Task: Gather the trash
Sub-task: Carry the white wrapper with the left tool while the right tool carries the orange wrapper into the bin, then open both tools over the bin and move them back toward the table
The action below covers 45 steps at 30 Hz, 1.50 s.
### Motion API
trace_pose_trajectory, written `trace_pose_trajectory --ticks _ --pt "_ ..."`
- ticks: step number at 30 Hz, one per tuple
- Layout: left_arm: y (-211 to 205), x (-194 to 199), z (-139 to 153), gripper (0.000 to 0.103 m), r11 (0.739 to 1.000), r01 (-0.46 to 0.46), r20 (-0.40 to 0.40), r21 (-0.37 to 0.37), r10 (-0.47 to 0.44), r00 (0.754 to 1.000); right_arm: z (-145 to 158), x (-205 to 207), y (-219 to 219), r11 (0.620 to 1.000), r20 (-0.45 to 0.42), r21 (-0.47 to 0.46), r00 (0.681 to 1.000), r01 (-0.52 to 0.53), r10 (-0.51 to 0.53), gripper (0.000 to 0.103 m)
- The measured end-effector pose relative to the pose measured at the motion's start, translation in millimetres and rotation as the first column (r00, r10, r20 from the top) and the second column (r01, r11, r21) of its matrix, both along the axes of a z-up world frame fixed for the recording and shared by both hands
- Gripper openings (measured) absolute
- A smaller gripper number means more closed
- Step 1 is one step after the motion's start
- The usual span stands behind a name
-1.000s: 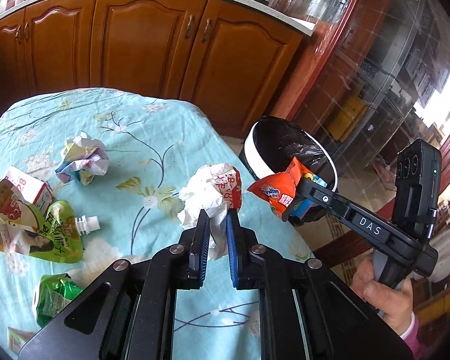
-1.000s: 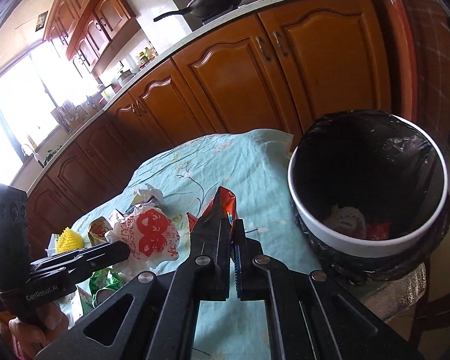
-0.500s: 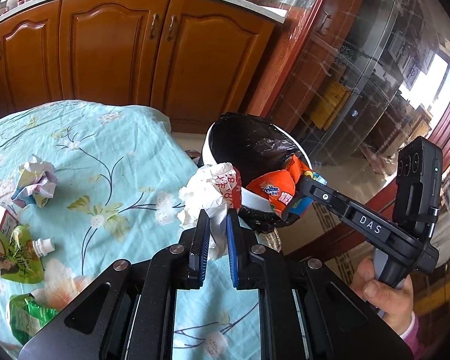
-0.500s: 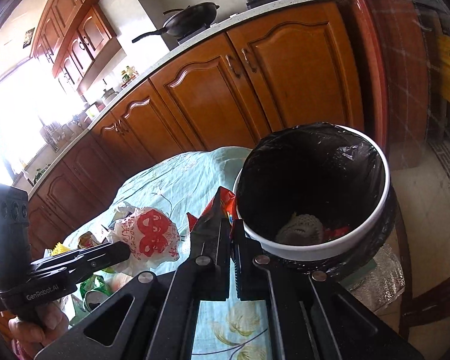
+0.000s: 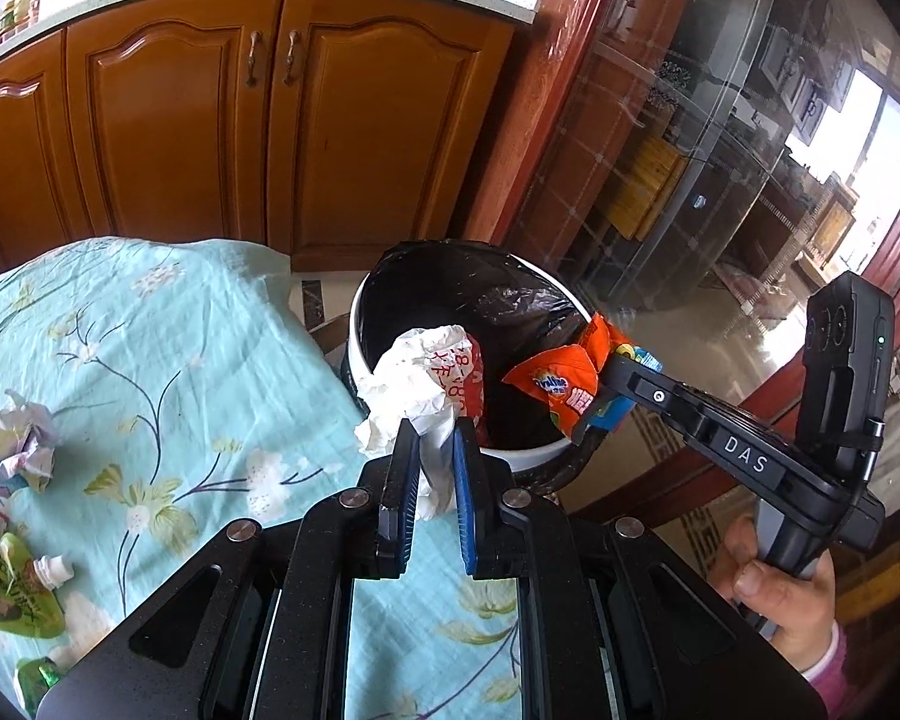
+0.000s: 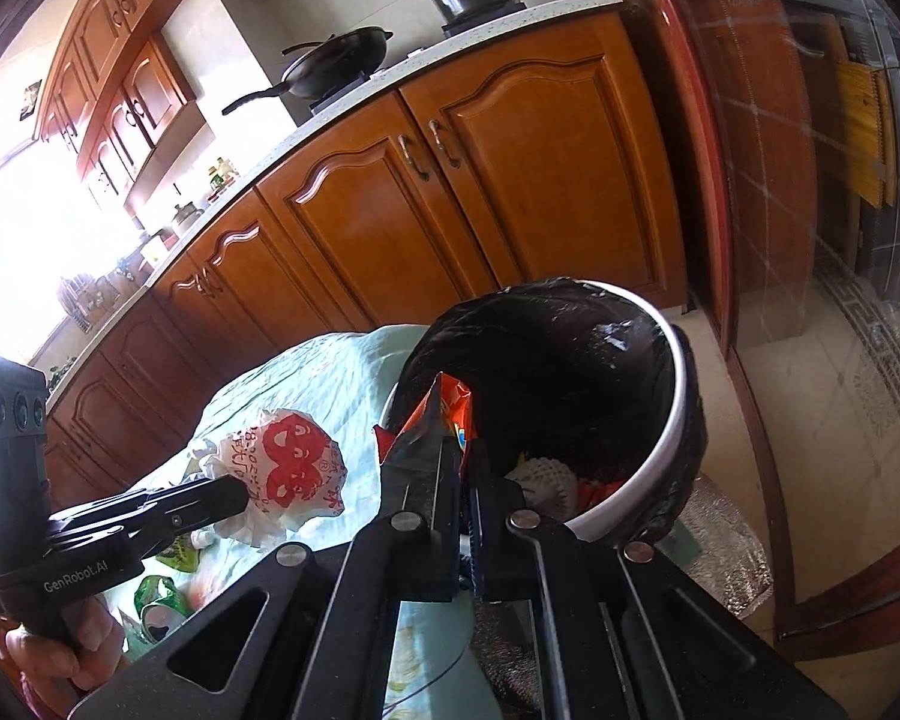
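Both grippers: tilted down over the black-lined bin [image 5: 531, 456]
left gripper [image 5: 431, 441]: pinched crumpled white paper [image 5: 417, 381]
right gripper [image 6: 463, 450]: clamped glossy orange wrapper [image 6: 450, 405]

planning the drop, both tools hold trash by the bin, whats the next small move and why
Probably carry both a little further over the bin, then open. The left tool grips the white wrapper at the near rim, and the right tool holds the orange packet over the opening, so the wrapper could miss.

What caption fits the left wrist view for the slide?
Left gripper carries a crumpled white wrapper and right gripper an orange snack packet over the black-lined bin.
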<state>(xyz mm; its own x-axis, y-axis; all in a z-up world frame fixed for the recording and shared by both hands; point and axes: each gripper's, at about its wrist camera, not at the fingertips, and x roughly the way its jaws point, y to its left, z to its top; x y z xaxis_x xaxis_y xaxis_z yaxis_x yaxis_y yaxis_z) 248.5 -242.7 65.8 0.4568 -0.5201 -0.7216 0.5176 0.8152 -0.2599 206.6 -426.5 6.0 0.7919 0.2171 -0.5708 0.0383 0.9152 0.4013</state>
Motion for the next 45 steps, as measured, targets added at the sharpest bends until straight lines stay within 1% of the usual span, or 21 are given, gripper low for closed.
trace_pose_trajectory --ticks 7,14,18,23,29,30,31,32,33,34,35,36,42,44,45 --pt "-23 20 -5 0.010 0.999 0.025 -0.012 0.031 -0.025 1.000 1 13 -16 0.999 -0.014 -0.027 1.000 0.019 -0.019 0.002" --pt "-41 40 -13 0.010 0.997 0.049 -0.048 0.053 -0.047 0.998 -3 33 -27 0.998 -0.057 -0.063 0.998 0.021 -0.024 0.002" --pt "-54 48 -19 0.010 0.995 0.064 -0.065 0.078 -0.059 0.996 -6 44 -31 0.996 -0.084 -0.083 0.996 0.019 -0.026 0.002" --pt "-58 53 -28 0.010 0.993 0.064 -0.087 0.103 -0.055 0.995 -11 54 -36 0.995 -0.113 -0.100 0.993 0.014 -0.025 0.003" --pt "-66 60 -33 0.012 0.992 0.061 -0.120 0.115 -0.047 0.992 -16 64 -42 0.995 -0.139 -0.098 0.990 0.010 -0.023 0.007" --pt "-66 60 -33 0.013 0.992 0.059 -0.122 0.112 -0.045 0.992 -17 64 -43 0.996 -0.138 -0.088 0.990 0.011 -0.023 0.008" --pt "-64 60 -33 0.014 0.992 0.058 -0.124 0.111 -0.044 0.991 -18 65 -44 0.997 -0.143 -0.078 0.989 0.014 -0.025 0.011" --pt "-65 62 -34 0.018 0.992 0.058 -0.127 0.110 -0.044 0.991 -18 65 -45 0.997 -0.144 -0.073 0.989 0.016 -0.026 0.014" --pt "-64 62 -34 0.026 0.992 0.055 -0.130 0.109 -0.040 0.991 -18 66 -45 0.997 -0.143 -0.070 0.989 0.016 -0.026 0.019" --pt "-63 62 -34 0.029 0.993 0.052 -0.130 0.109 -0.038 0.991 -18 66 -45 0.997 -0.142 -0.068 0.990 0.018 -0.027 0.026" --pt "-63 61 -34 0.033 0.993 0.049 -0.127 0.109 -0.035 0.991 -17 65 -45 0.998 -0.139 -0.066 0.990 0.019 -0.028 0.030" --pt "-62 61 -34 0.033 0.993 0.045 -0.124 0.107 -0.032 0.992 -17 65 -45 0.998 -0.137 -0.064 0.990 0.020 -0.028 0.033" --pt "-44 48 -28 0.033 0.998 0.019 -0.096 0.067 -0.013 0.995 -14 54 -45 0.999 -0.110 -0.035 0.994 0.022 -0.025 0.034" --pt "-32 40 -26 0.035 0.999 -0.002 -0.084 0.048 0.006 0.996 -13 48 -45 0.999 -0.093 -0.022 0.995 0.028 -0.030 0.042" --pt "-27 36 -26 0.040 0.999 -0.014 -0.080 0.036 0.017 0.997 -12 43 -44 0.999 -0.081 -0.013 0.996 0.031 -0.032 0.050"
